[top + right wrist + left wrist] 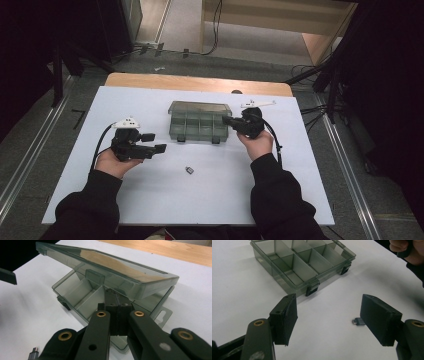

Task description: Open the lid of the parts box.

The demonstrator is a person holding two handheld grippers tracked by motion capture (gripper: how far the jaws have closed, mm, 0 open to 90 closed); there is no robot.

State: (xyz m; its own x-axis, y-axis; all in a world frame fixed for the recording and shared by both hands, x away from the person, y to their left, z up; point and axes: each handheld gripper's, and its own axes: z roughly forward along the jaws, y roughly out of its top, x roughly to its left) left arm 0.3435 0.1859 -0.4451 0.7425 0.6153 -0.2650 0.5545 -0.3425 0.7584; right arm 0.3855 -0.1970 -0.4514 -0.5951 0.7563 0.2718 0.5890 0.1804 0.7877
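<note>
In the high view, the left hand-held gripper [155, 141] sits at the left-centre of the frame, held in the person's left hand [112, 162] above the white surface [150, 200]. Its jaws point toward the right of the frame and stand wide apart with nothing between them. In the left gripper view the two black pads [284, 318] frame bare surface.

Just right of that gripper and lower in the high view, a small dark connector-like piece [189, 170] lies alone on the surface, well apart from both hands. In the left gripper view it [358, 321] peeks out just beside the right-hand pad; it is too small to say exactly what it is, perhaps a plug adapter.

At the centre of the high view sits the smoky transparent organiser box [200, 122], divided into compartments that look empty, with two dark latches on its near edge. In the right gripper view its lid [110, 270] is raised and tilted over the compartments.

At the right end of the box, the right hand-held gripper [227, 120] is held in the right hand [257, 142]. In the right gripper view its jaws are fully closed, pads pressed together, their tips [117, 302] reaching over the box's end wall under the raised lid; they appear to grip nothing.
</note>
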